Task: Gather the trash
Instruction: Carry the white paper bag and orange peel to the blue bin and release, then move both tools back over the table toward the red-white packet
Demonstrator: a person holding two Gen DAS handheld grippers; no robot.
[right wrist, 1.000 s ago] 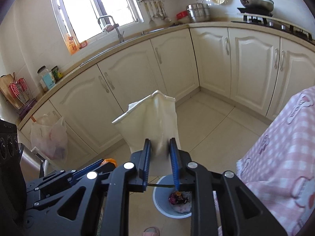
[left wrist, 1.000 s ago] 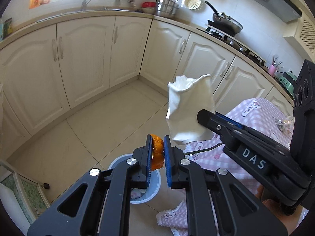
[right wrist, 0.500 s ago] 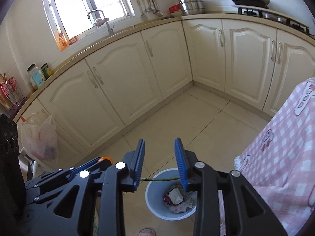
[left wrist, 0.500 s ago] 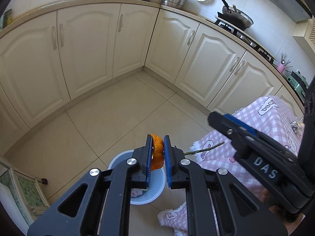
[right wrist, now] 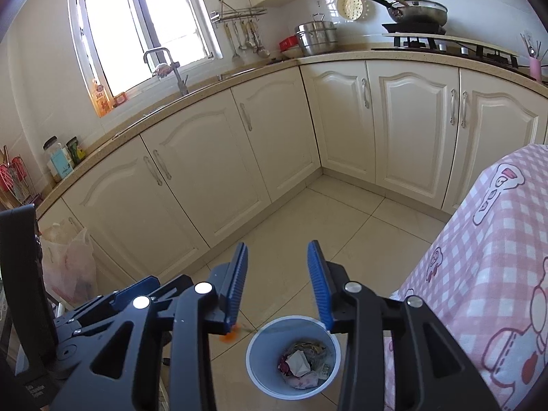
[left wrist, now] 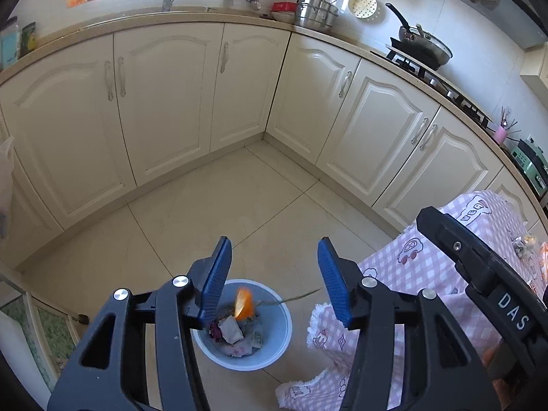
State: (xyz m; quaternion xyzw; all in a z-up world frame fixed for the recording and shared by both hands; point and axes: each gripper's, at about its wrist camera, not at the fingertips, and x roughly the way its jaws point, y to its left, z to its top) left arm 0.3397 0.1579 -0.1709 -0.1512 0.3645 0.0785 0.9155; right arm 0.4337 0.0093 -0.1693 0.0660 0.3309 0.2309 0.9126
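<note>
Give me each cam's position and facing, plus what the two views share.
Left wrist: on the left tongs, angled down at the blue trash bin; own open blue pads, an orange peel in mid-air over the bin, right tongs at the right edge.
Right wrist: on the right tongs, angled down at the same bin; own open pads, left tongs low at left.
Shared: bin, peel, cream cabinets, pink checked tablecloth.

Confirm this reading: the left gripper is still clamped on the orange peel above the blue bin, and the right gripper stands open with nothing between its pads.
Not quite. In the left wrist view the left gripper has just been opening: its pads stand apart and the orange peel is loose in the air, blurred, above the blue bin. The rest holds: the right gripper is open with nothing between its pads.
</note>
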